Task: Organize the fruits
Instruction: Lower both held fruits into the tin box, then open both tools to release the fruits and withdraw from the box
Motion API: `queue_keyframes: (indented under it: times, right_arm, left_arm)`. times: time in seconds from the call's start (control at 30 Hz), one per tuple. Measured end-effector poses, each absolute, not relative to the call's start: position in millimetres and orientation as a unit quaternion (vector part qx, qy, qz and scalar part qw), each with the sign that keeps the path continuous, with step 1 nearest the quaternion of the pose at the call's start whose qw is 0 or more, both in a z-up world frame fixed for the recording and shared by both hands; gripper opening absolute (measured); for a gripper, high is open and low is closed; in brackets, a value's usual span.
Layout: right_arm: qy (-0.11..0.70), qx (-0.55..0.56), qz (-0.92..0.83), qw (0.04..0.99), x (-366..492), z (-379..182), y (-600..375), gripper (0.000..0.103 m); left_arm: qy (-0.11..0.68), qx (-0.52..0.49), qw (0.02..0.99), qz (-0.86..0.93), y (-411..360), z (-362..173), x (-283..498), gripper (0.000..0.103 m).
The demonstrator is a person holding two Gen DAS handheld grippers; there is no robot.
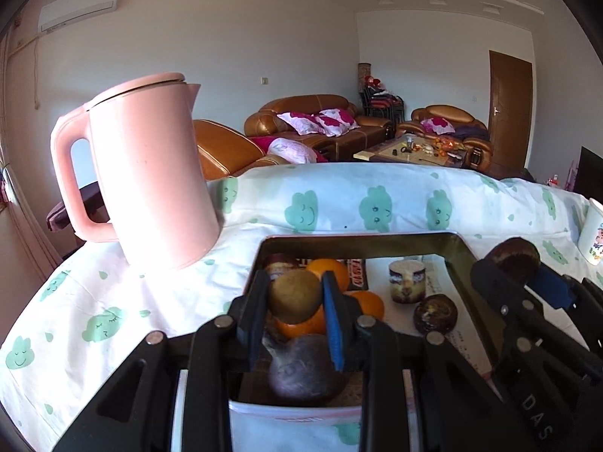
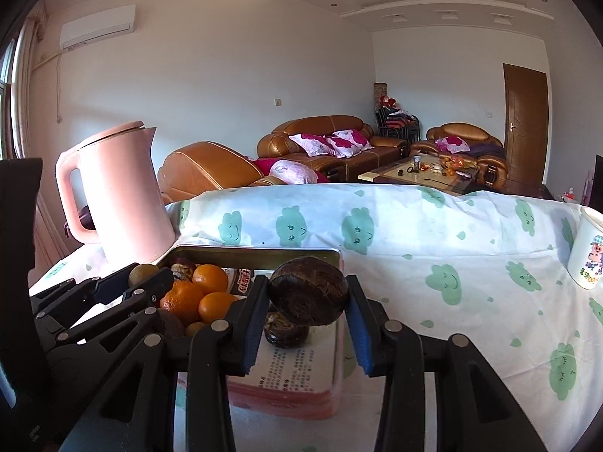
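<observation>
Left tongs clenched on a small round olive-brown fruit, held above the rectangular metal tin on the cloud-print worktop. Right tongs grasping a dark brown wrinkled round fruit, over the tin's near right corner. Oranges sit clustered at 9 o'clock inside the tin; another dark fruit lies at 3 o'clock. Likely step: place like with like. Advice: lower each fruit close to the tin floor before releasing, avoid the pink plastic kettle at 10 o'clock.
</observation>
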State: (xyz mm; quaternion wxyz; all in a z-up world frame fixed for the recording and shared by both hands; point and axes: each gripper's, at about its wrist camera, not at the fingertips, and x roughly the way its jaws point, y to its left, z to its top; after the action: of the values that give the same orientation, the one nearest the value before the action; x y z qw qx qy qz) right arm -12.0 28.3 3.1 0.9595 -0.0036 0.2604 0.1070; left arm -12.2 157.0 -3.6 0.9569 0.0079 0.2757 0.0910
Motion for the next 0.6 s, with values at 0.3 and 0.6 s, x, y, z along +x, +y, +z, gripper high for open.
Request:
queue_keyframes:
  times: [0.3,0.6]
  right_arm:
    - [0.285,-0.015,0.08,0.955,13,-6,46,0.043]
    - [0.315,0.053,0.162,0.934,23,-14,31,0.043]
  left_arm:
    - [0.301,0.011,0.948,0.099,165,-12,9,0.029]
    - [0.33,0.012,0.942,0.061,160,-22,18,0.033]
